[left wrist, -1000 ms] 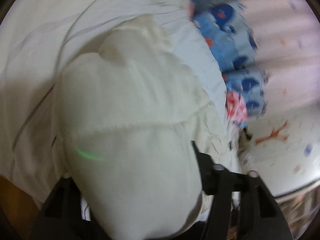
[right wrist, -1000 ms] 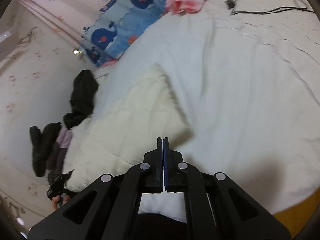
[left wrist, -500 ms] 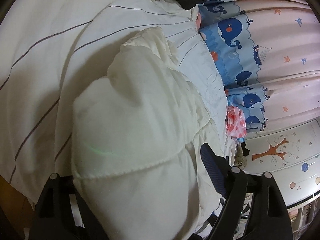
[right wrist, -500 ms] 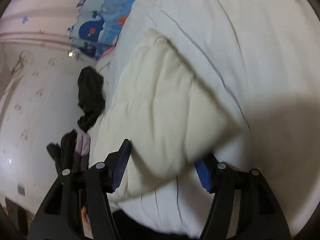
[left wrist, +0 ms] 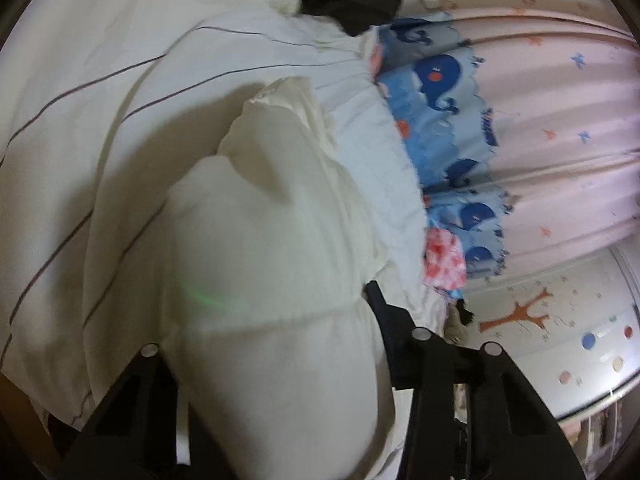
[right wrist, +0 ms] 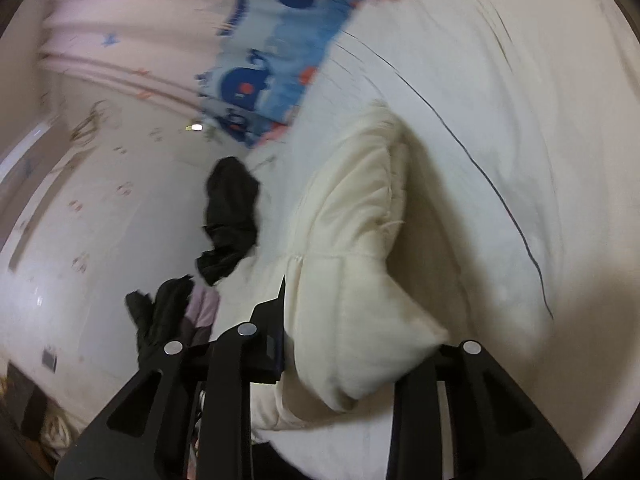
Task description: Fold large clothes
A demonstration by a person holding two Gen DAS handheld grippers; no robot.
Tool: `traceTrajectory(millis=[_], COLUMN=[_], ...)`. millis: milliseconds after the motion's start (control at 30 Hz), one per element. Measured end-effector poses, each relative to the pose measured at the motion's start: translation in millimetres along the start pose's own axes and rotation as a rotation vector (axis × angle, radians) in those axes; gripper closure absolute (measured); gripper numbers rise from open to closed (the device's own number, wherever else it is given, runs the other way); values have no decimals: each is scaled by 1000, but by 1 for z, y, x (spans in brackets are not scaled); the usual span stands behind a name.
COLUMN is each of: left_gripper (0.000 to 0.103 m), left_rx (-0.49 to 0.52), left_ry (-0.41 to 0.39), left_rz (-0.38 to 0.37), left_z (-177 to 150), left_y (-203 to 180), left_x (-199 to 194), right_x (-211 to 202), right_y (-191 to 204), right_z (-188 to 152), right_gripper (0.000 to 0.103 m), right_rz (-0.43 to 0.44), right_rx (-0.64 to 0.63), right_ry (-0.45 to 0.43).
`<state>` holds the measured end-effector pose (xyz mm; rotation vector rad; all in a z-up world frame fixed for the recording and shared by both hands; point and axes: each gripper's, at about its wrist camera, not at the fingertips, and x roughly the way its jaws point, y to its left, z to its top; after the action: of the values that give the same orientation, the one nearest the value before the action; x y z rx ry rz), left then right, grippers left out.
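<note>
Cream padded garment (left wrist: 272, 264) bunched on the near edge of the striped bed sheet (left wrist: 100, 92). Left gripper (left wrist: 276, 344) and right gripper (right wrist: 352, 344) closing around thick folds; bulky padding may slip out, undoing the fold.

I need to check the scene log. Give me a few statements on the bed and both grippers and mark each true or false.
1. The cream padded garment sits between the fingers of both grippers. True.
2. The bed cover is plain blue. False: white with thin dark stripes.
3. A black garment lies at the bed's edge. True.
4. The curtain shows giraffes. False: blue whales.
5. The right gripper is empty. False: its jaws are closing around cream fabric.
</note>
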<state>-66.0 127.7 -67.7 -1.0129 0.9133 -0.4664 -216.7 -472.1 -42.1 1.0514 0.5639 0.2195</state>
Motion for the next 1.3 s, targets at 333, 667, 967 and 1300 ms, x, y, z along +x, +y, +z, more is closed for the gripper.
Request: traceTrajectory(millis=[333, 667, 967, 1300], left_gripper=[31, 30, 50, 55], left_rx=[-46, 19, 167, 249], left_ry=[93, 27, -58, -90], left_rz=[82, 109, 170, 184], left_z=[-4, -7, -18, -20], left_y=[15, -3, -25, -38], left_x=[22, 22, 15, 16], right_x=[-45, -141, 29, 247], right_y=[-70, -17, 147, 114], right_z=[-50, -42, -43, -88], right_gripper=[58, 44, 24, 9], right_rz=[-101, -431, -457, -759], right_rx=[163, -56, -631, -875], right_ry=[62, -170, 15, 368])
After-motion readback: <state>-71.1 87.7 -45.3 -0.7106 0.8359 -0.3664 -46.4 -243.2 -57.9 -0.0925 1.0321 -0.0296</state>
